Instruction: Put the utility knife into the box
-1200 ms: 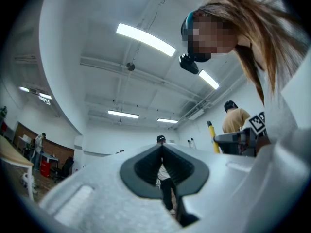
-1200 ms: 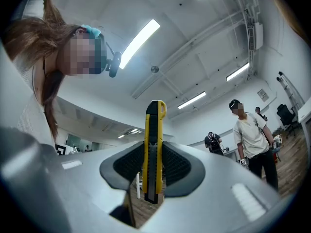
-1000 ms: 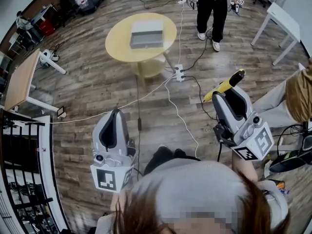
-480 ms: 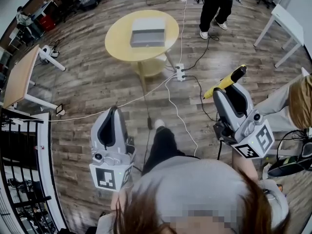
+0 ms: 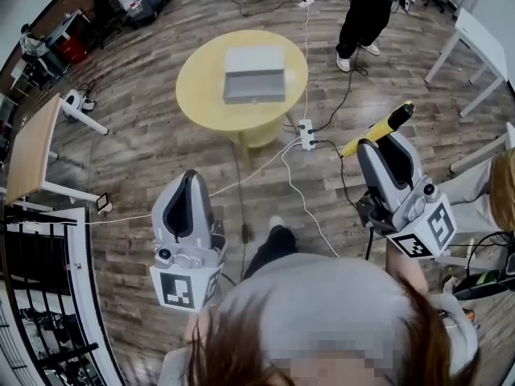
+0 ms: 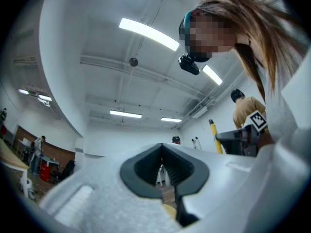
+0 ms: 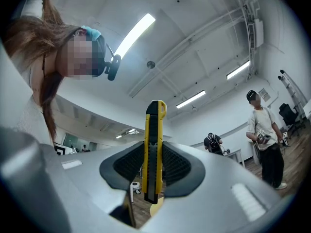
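Observation:
A yellow and black utility knife [image 5: 378, 129] [image 7: 154, 149] is clamped upright in my right gripper [image 5: 388, 158] [image 7: 154, 171], sticking out past the jaws. The grey box [image 5: 254, 74] lies open on the round yellow table [image 5: 205, 87] ahead on the floor, far from both grippers. My left gripper [image 5: 187, 207] [image 6: 163, 171] is held low at the left, jaws pressed together with nothing between them. Both grippers point upward and forward, short of the table.
A white power strip [image 5: 306, 134] and cables run across the wooden floor between me and the table. A person [image 5: 368, 10] stands beyond the table at the right. A wooden desk [image 5: 32, 143] is at the left, white tables [image 5: 475, 43] at the right.
The table and box have drawn nearer and shifted toward the centre of the head view as I walk forward. Both grippers keep their pose; the knife stays clamped.

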Demonstrator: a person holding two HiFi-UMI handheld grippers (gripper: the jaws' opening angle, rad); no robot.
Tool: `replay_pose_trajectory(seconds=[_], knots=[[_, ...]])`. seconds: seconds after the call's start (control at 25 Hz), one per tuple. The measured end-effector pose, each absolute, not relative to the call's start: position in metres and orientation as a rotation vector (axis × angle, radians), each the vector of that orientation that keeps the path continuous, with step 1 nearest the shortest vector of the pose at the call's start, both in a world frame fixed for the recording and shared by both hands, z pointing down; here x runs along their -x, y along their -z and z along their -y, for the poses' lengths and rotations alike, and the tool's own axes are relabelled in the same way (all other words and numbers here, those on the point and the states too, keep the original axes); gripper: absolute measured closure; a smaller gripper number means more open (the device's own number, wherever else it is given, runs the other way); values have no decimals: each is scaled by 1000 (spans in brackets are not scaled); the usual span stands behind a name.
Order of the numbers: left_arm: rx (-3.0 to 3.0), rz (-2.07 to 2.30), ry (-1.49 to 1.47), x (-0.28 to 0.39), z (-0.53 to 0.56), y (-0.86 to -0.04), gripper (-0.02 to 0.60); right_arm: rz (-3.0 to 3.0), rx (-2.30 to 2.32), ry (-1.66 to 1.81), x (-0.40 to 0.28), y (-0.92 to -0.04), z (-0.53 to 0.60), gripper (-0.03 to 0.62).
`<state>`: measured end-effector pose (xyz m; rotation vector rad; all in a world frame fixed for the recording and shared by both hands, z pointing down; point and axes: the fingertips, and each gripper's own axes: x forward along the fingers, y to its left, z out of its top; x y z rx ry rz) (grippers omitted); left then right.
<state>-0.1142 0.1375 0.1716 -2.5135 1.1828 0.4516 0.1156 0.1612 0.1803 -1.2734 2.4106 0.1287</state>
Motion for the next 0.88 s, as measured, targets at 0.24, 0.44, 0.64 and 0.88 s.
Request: replay_pose_trajectory(seconds=[0.24, 0.44, 0.64, 0.88], knots=[[2542, -1131, -456, 122, -64, -171, 578, -2384, 1304, -128, -103, -183, -96, 475], [2565, -1100, -441, 126, -20, -177, 577, -2363, 1321, -122, -97, -188, -58, 476], [2578, -1126, -437, 131, 12, -186, 578, -2382, 1320, -70, -92, -197, -26, 476], [2563, -1167, -429, 130, 65, -188, 577, -2391, 1299, -60, -98, -199, 34, 476]])
